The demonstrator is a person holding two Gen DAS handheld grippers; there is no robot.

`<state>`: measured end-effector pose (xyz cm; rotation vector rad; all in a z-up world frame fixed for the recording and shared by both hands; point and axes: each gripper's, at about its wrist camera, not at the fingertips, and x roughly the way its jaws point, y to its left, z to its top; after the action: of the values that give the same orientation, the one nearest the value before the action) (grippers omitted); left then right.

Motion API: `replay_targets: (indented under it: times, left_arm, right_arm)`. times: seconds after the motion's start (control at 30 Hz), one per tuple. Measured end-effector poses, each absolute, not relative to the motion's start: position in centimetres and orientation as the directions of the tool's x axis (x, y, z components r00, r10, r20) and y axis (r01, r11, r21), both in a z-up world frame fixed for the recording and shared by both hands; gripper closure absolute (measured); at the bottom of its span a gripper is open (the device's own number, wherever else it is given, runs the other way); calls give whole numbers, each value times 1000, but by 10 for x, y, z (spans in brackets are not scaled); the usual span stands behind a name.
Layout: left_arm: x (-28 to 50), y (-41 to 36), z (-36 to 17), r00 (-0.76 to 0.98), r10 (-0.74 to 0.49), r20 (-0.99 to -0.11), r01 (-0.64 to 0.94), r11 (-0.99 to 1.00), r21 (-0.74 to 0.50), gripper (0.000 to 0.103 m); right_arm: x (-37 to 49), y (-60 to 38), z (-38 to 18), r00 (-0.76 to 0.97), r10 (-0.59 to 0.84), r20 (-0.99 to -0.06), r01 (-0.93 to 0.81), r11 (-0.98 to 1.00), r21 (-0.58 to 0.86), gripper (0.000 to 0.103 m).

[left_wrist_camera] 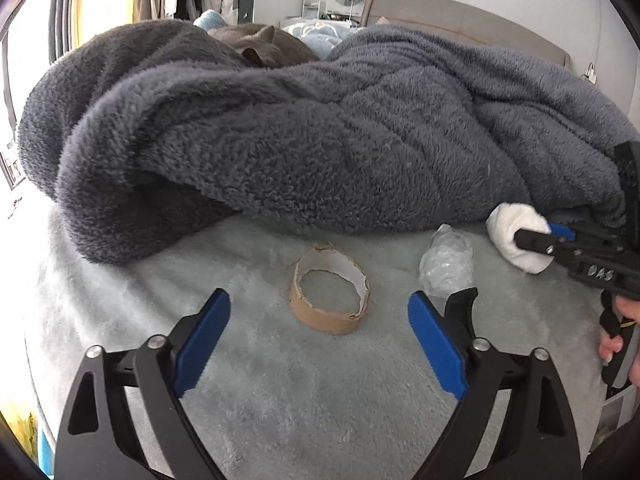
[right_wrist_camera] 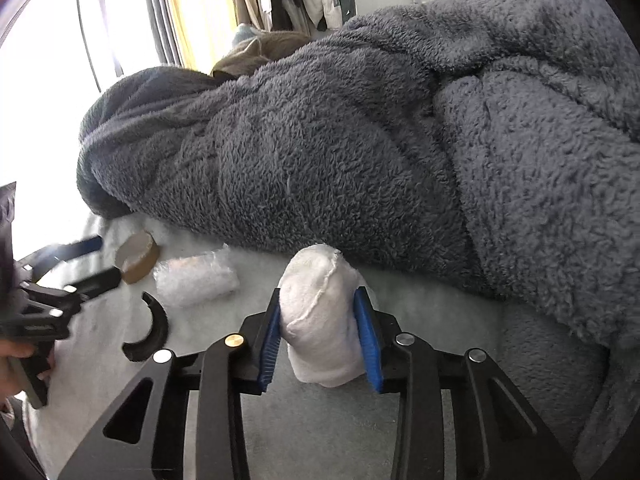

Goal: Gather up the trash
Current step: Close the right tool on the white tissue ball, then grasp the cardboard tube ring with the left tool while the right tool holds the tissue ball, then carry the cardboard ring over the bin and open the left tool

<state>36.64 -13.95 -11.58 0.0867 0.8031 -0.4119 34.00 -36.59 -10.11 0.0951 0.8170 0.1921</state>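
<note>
A white cloth wad (right_wrist_camera: 324, 316) sits clamped between the right gripper's (right_wrist_camera: 320, 340) blue pads on the pale bed cover (left_wrist_camera: 300, 400), beside the grey fleece blanket (left_wrist_camera: 320, 140). The left gripper (left_wrist_camera: 320, 332) gapes wide before a cardboard ring (left_wrist_camera: 330, 294); crumpled plastic (left_wrist_camera: 446, 260) lies between ring and wad.

Each hand-held gripper (left_wrist_camera: 320, 312) (right_wrist_camera: 320, 320) has black skeletal arms, silver rivets, and ribbed blue finger pads (left_wrist_camera: 202, 344).
</note>
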Motion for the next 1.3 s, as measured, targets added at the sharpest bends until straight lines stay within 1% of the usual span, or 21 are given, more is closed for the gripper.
replay_targets:
  times: [0.13,0.2,0.33,0.4,0.5,0.83,1.13,1.3]
  left_arm:
    - [373,-142,-121,606,-313,-731,379,922,-80,22]
    - [375,-145,-122,604,-310,-734,382,921,-75,27]
    - [379,-152,-126,583,-298,-756,394,917,-58,36]
    - [382,-153,-129,570,-284,-771,389,920,-52,49]
    - [382,-155,-129,565,-282,-775,398,916,-43,55]
    - [346,-148,-108,581,-299,-756,444,896,-13,56]
    - [290,-142,-87,594,-300,-746,460,888,9,56]
    - [260,-129,-77,606,-301,-736,447,895,1,56]
  right_arm:
    - [337,-373,-94,677,255,-690,-131,965,227,70]
    - [335,-375,-90,681,286,-674,-137,954,266,70]
    - [330,-372,-82,685,320,-655,-154,942,299,70]
    - [330,-369,-80,680,338,-651,-164,935,314,70]
    - [331,-361,-79,671,367,-644,-187,924,332,70]
    - [310,-340,-71,660,412,-628,-222,906,361,70]
    - [283,-317,-58,667,414,-619,-237,906,351,70]
    - [267,-304,-54,663,416,-622,-246,906,344,70]
